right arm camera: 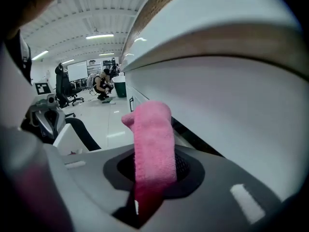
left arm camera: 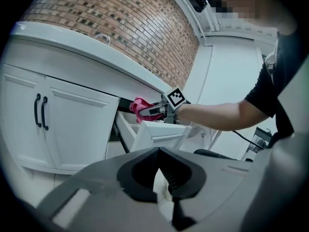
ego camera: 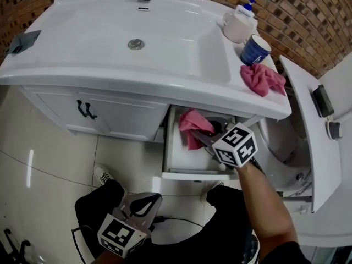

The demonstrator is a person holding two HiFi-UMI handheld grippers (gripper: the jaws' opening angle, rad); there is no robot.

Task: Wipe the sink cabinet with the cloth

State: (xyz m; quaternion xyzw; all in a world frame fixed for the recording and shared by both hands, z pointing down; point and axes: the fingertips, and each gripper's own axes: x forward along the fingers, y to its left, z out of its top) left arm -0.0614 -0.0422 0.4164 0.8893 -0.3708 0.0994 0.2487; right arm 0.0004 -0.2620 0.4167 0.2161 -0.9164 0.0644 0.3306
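The white sink cabinet [ego camera: 82,70] fills the upper part of the head view. A drawer [ego camera: 192,175] stands pulled out under its right end. My right gripper [ego camera: 202,137] reaches into that drawer from the front, just under the counter edge. It is shut on a pink cloth [ego camera: 190,126] that sticks up between the jaws [right arm camera: 153,139]. The left gripper view shows the cloth [left arm camera: 139,105] above the drawer front [left arm camera: 157,135]. My left gripper [ego camera: 149,201] hangs low by the person's knees, well away from the cabinet, with its jaws together and nothing in them.
A second pink cloth [ego camera: 263,78] lies on the counter's right end beside a blue cup [ego camera: 254,49] and a soap dispenser [ego camera: 239,23]. Two doors with black handles [ego camera: 86,110] sit left of the drawer. A white fixture [ego camera: 308,142] stands close on the right.
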